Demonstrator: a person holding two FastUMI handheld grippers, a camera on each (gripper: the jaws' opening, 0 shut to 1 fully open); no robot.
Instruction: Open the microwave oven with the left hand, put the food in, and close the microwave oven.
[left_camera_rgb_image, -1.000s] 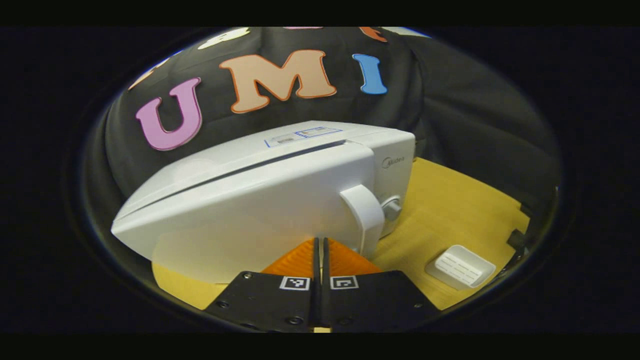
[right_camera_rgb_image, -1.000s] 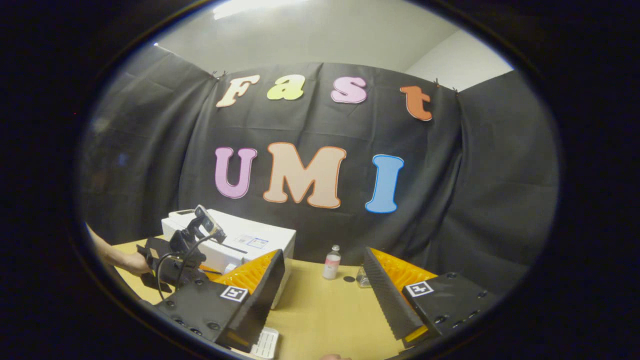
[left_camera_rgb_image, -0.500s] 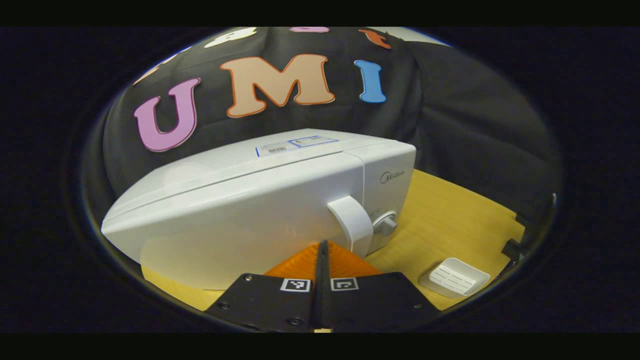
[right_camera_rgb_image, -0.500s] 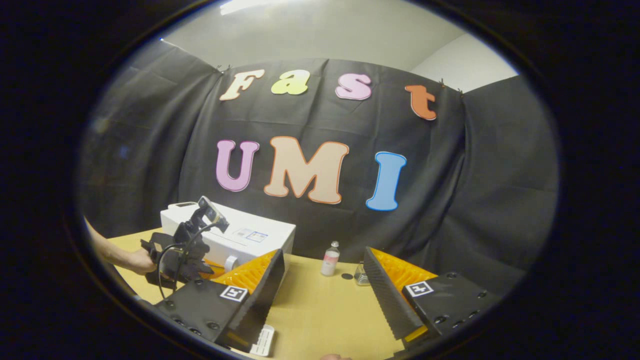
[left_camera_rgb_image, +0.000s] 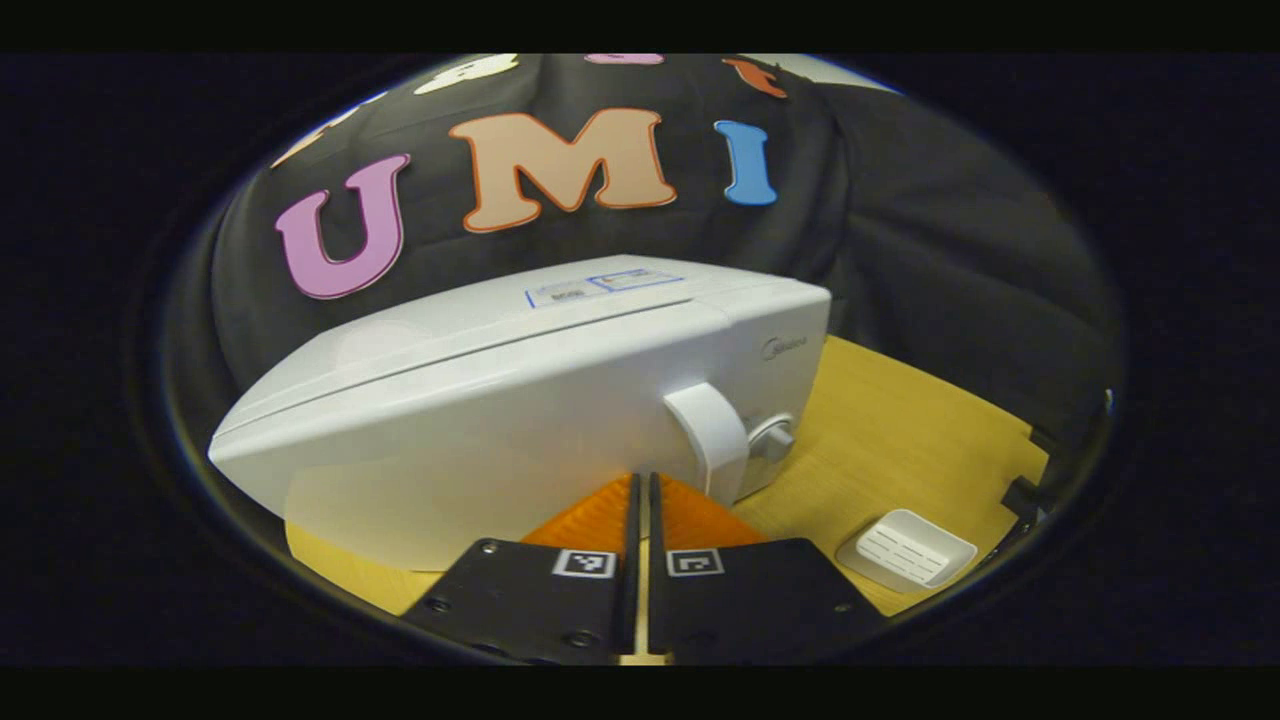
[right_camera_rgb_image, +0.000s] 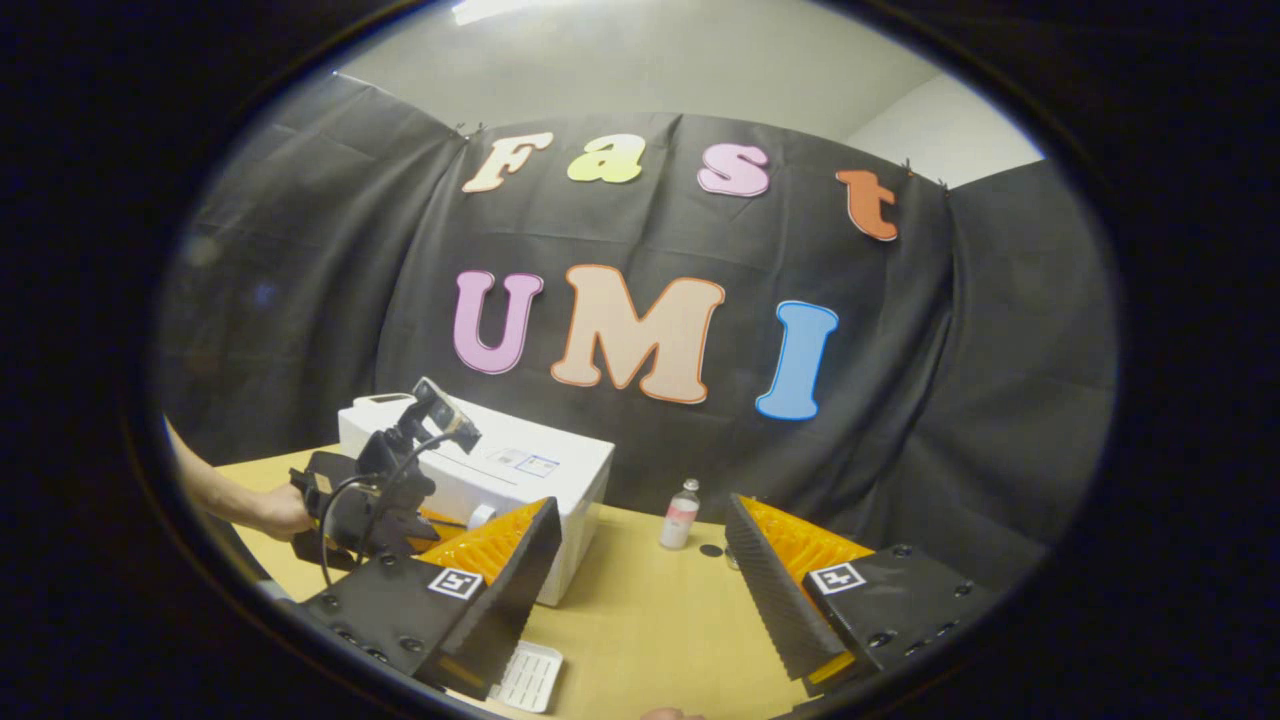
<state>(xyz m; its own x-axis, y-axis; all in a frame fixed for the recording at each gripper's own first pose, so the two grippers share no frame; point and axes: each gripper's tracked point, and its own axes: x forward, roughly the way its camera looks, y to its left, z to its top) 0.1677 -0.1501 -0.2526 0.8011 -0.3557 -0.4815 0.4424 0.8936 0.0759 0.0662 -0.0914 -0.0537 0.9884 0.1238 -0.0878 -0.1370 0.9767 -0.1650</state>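
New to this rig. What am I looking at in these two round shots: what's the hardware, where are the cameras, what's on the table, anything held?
There is no robot arm: a person holds a two-finger gripper in each hand, and each carries a fisheye camera looking along its jaws.

In the left gripper view, the left gripper has its jaws together, holding nothing, just in front of the white microwave, whose door looks closed.

In the right gripper view, the right gripper is open and empty; farther off, a hand holds the left one.

On the wooden table lie a white ridged tray and a small bottle.
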